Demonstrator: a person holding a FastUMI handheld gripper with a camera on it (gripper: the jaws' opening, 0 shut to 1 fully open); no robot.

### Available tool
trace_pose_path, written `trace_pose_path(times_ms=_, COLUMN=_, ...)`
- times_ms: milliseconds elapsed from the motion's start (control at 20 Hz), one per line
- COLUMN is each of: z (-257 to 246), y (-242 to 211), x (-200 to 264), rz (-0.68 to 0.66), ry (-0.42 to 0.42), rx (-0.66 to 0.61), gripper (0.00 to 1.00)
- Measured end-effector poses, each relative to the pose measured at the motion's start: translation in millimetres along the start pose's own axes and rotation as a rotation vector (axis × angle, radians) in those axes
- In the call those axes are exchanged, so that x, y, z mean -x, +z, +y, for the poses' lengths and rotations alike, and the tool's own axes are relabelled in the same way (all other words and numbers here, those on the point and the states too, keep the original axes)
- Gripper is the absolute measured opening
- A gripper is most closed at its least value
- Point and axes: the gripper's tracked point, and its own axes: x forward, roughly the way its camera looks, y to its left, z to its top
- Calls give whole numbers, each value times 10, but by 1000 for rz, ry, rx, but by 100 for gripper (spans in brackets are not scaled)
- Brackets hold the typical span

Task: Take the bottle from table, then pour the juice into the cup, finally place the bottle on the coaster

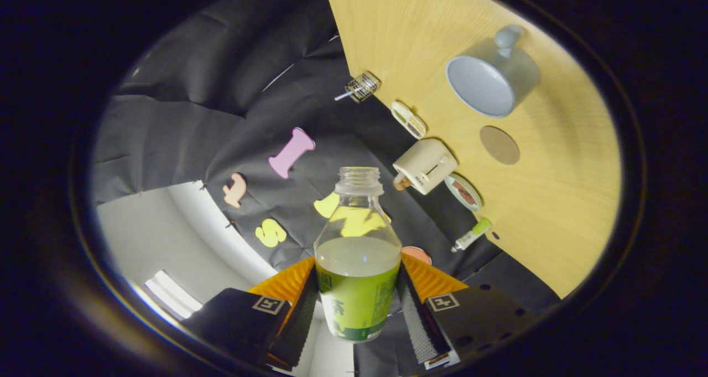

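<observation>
My gripper (358,305) is shut on an uncapped clear bottle (358,255) with a green label, both fingers pressing its sides. The bottle holds pale juice up to its shoulder and points away from me along the fingers. The view is rolled, so the wooden table (553,211) stands off to the right, well beyond the fingertips. On it a grey-blue cup (491,78) with a handle shows its empty inside. A round brown coaster (499,145) lies just beside the cup, nearer to me. The bottle's mouth is apart from the cup.
Along the table's edge by the black cloth wall sit a small wire basket (362,87), a white timer (408,119), a cream toaster-like box (423,166), a small round dish (463,192) and a green-capped tube (471,234). Bare table surface spreads past the coaster.
</observation>
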Motion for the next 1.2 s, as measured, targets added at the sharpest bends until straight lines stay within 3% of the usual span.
trace_pose_path(times_ms=250, z=-251, y=32, x=-89, rz=7, ry=-48, rx=145, gripper=78)
trace_pose_path(times_ms=750, z=-682, y=-115, x=-160, rz=57, ry=-206, rx=784, gripper=78)
trace_pose_path(times_ms=1000, z=-482, y=-225, x=-180, rz=74, ry=-194, rx=1128, gripper=79)
trace_pose_path(times_ms=1200, z=-384, y=-231, x=-300, rz=76, ry=-239, rx=1343, gripper=79)
